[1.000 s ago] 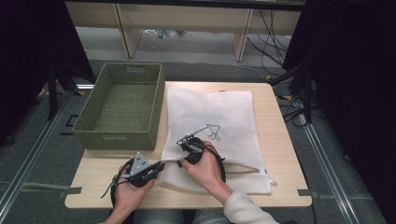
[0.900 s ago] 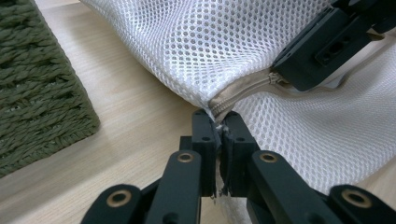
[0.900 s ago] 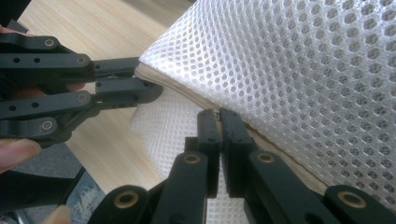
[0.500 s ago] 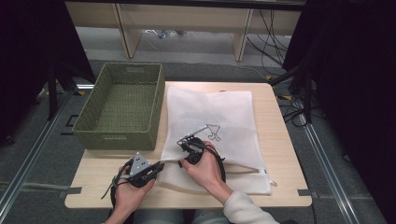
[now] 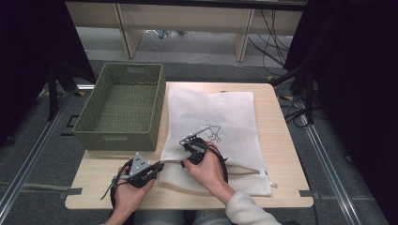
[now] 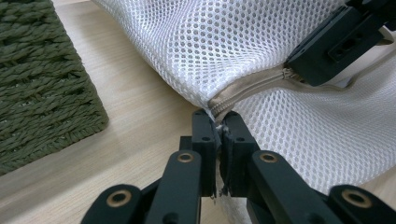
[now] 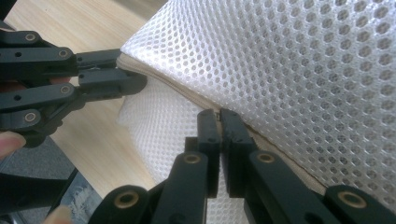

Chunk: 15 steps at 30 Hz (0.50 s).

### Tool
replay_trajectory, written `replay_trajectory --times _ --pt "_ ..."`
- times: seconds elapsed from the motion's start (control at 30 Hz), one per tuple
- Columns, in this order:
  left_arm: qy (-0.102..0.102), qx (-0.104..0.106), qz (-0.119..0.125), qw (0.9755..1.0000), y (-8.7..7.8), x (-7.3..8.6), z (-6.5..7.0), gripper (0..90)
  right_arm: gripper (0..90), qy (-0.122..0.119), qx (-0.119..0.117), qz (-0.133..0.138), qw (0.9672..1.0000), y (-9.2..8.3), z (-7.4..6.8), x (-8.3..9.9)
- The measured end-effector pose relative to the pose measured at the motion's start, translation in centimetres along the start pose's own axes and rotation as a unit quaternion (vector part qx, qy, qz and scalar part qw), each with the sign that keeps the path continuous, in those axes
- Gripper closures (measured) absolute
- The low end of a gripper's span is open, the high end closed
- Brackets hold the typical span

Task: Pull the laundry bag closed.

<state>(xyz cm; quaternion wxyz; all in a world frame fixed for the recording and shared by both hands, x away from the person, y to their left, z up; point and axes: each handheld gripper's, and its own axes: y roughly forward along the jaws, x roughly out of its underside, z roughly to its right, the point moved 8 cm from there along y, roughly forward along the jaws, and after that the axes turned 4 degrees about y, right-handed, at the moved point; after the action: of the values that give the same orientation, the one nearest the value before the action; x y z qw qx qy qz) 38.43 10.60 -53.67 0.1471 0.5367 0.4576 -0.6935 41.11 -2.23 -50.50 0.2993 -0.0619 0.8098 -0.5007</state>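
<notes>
High view: white mesh zippered laundry bag [image 5: 220, 117] is lying at the wooden table's [image 5: 277, 140] near edge; left gripper [image 6: 218, 122] and right gripper [image 7: 219, 114] are both clamping its beige zipper seam [image 6: 247, 91]; no legible writing.

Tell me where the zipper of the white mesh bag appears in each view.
High view: zipper lower centre, along the bag's near edge.
Left gripper view: zipper centre, running up-right from the claw tips.
Right gripper view: zipper centre, diagonal.
Shared landmark: wooden table.
</notes>
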Motion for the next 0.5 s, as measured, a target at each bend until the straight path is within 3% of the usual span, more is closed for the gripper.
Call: replay_trajectory --times 0.03,0.13,0.27,0.37,0.4,0.5 --pt "0.009 -0.002 -0.001 1.0 -0.05 -0.01 -0.12 84.2 88.4 0.0 0.0 -0.001 1.0 -0.04 -0.02 0.02" --pt "-0.001 -0.001 0.0 1.0 -0.03 0.02 -0.05 84.2 88.3 -0.002 -0.004 0.0 1.0 -0.07 -0.15 -0.01" --pt "0.006 0.002 0.001 1.0 -0.02 -0.03 -0.08 84.2 88.3 -0.006 0.001 -0.002 1.0 -0.15 0.03 0.04" --pt "0.003 0.005 0.0 1.0 -0.03 0.0 -0.05 84.2 88.3 0.009 0.002 -0.004 0.9999 -0.15 0.05 0.12" --pt "0.004 0.001 0.0 1.0 -0.04 0.0 -0.06 84.2 88.3 0.008 0.01 -0.005 0.9999 -0.12 0.21 0.13" --pt "-0.007 0.002 0.002 1.0 0.01 0.0 0.02 84.2 88.4 0.005 0.001 -0.005 1.0 -0.24 0.06 0.12"
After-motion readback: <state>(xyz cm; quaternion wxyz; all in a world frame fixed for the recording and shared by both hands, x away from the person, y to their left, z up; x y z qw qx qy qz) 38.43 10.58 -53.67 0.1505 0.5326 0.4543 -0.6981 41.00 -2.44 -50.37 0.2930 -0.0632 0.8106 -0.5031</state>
